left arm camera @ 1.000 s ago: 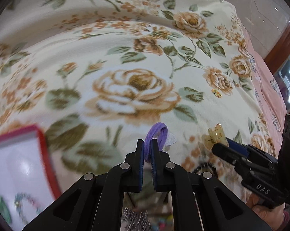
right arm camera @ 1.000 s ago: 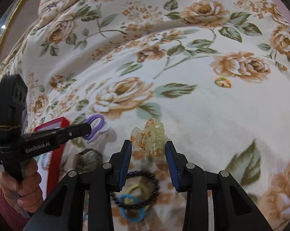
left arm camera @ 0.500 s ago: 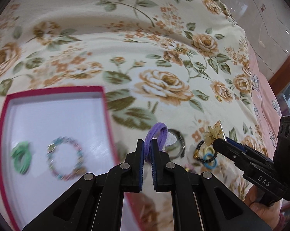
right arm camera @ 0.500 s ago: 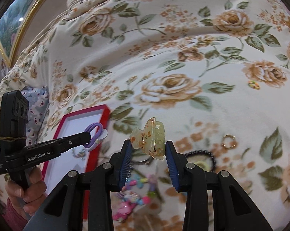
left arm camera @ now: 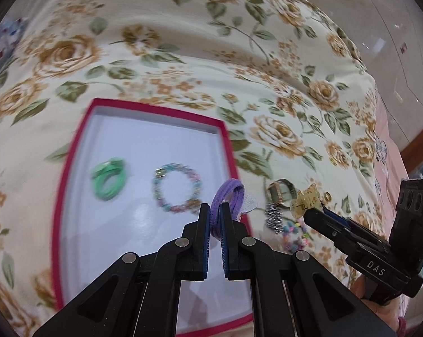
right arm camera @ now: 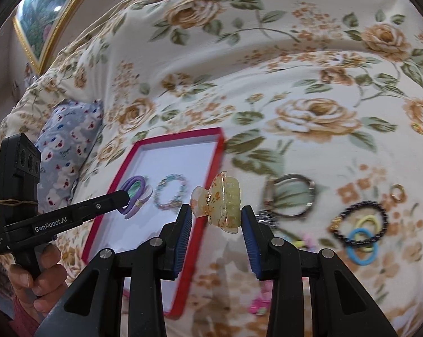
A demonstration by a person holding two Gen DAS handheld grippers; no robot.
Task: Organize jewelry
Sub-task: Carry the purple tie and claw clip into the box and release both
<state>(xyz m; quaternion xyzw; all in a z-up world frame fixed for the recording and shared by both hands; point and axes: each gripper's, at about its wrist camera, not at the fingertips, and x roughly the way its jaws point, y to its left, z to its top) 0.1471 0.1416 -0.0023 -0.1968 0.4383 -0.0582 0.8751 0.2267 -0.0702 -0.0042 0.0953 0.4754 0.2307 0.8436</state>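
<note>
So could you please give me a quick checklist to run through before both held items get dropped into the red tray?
1. Left tool shut on purple hair tie: ok.
2. Right tool shut on yellow hair claw: ok.
3. Hair tie over the red tray: ok.
4. Hair claw over the tray: cannot tell, looks near its right edge.
5. Bare tray floor near the green tie and bead bracelet: ok.

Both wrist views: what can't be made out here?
- Tray, left view: near edge hidden behind left tool.
- Bead pile, left view: blurred, partly behind right tool.
- Pink item, right view: blurred, cut by tool arms.
- Watch, right view: motion-blurred.
</note>
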